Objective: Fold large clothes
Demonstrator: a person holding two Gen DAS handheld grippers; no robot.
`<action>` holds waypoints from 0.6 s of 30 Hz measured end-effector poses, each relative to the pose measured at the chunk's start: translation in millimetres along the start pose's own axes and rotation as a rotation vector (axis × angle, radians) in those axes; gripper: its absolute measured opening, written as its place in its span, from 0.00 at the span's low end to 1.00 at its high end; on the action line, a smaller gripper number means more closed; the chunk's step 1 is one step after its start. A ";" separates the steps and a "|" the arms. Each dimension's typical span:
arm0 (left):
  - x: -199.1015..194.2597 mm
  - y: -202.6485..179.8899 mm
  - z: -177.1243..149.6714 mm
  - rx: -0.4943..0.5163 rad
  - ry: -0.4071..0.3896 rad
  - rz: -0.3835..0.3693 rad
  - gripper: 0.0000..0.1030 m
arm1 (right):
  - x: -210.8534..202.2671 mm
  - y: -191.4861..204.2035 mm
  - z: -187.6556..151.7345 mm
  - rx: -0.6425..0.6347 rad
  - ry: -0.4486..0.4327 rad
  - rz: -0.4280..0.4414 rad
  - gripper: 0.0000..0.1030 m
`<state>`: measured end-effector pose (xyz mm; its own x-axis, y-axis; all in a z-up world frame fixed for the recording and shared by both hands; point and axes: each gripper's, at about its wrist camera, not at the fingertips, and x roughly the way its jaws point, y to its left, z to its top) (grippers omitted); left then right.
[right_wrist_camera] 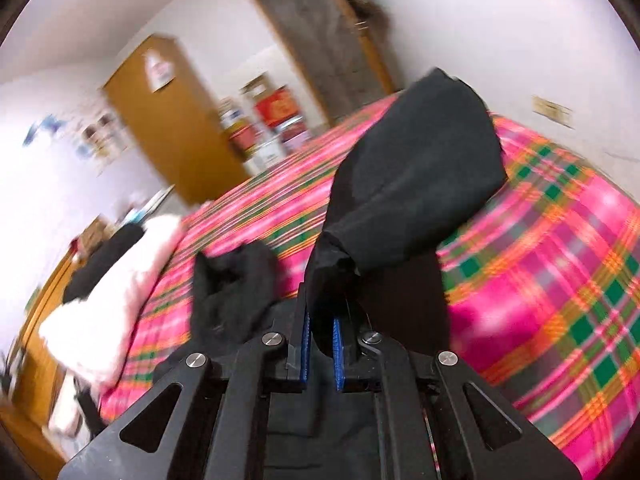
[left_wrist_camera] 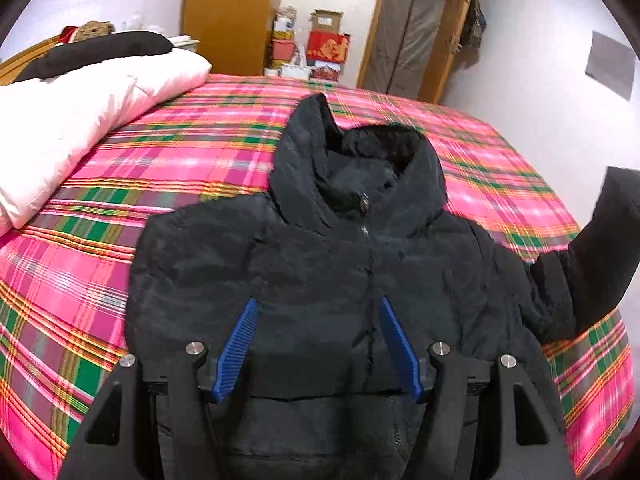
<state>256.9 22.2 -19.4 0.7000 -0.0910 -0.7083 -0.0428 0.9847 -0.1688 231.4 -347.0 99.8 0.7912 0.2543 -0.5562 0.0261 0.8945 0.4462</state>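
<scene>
A black hooded padded jacket (left_wrist_camera: 320, 248) lies front up on the pink plaid bedspread (left_wrist_camera: 200, 148), hood pointing away. My left gripper (left_wrist_camera: 318, 304) is open and empty, hovering over the jacket's lower front with a blue pad on each side of the zip. The jacket's right sleeve (left_wrist_camera: 600, 248) is lifted off the bed. In the right wrist view my right gripper (right_wrist_camera: 322, 320) is shut on that sleeve (right_wrist_camera: 412, 184), which stands up above the bedspread (right_wrist_camera: 560, 280). The hood (right_wrist_camera: 232, 284) shows to its left.
A pink-white quilt (left_wrist_camera: 80, 112) with a dark garment (left_wrist_camera: 104, 52) on top lies at the bed's left side. Stacked boxes (left_wrist_camera: 316, 48), a wooden wardrobe (left_wrist_camera: 228, 12) and a door (left_wrist_camera: 412, 28) stand behind the bed. The bed's right edge (left_wrist_camera: 560, 184) meets a white wall.
</scene>
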 end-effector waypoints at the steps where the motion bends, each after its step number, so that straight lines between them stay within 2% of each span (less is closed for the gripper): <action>1: -3.0 4.6 2.0 -0.012 -0.008 0.003 0.63 | 12.9 13.8 -4.0 -0.017 0.024 0.017 0.09; 4: -11.6 19.8 7.1 -0.050 -0.029 0.015 0.63 | 52.5 45.5 -23.5 -0.058 0.106 0.062 0.08; 8: -21.5 39.8 12.8 -0.109 -0.056 0.025 0.63 | 105.7 81.5 -66.4 -0.100 0.229 0.114 0.08; 14: -25.4 56.3 17.6 -0.162 -0.067 0.018 0.63 | 174.0 115.0 -129.2 -0.158 0.410 0.135 0.09; 17: -25.9 59.1 19.5 -0.166 -0.074 0.012 0.63 | 193.2 118.6 -149.5 -0.169 0.464 0.134 0.14; 18: -26.1 60.1 20.2 -0.169 -0.077 0.010 0.63 | 194.2 118.7 -152.4 -0.169 0.468 0.140 0.21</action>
<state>250.4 86.7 2.8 0.7512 -0.0632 -0.6570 -0.1645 0.9461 -0.2791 295.1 -135.4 -62.1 0.4211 0.4786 -0.7705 -0.1905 0.8772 0.4407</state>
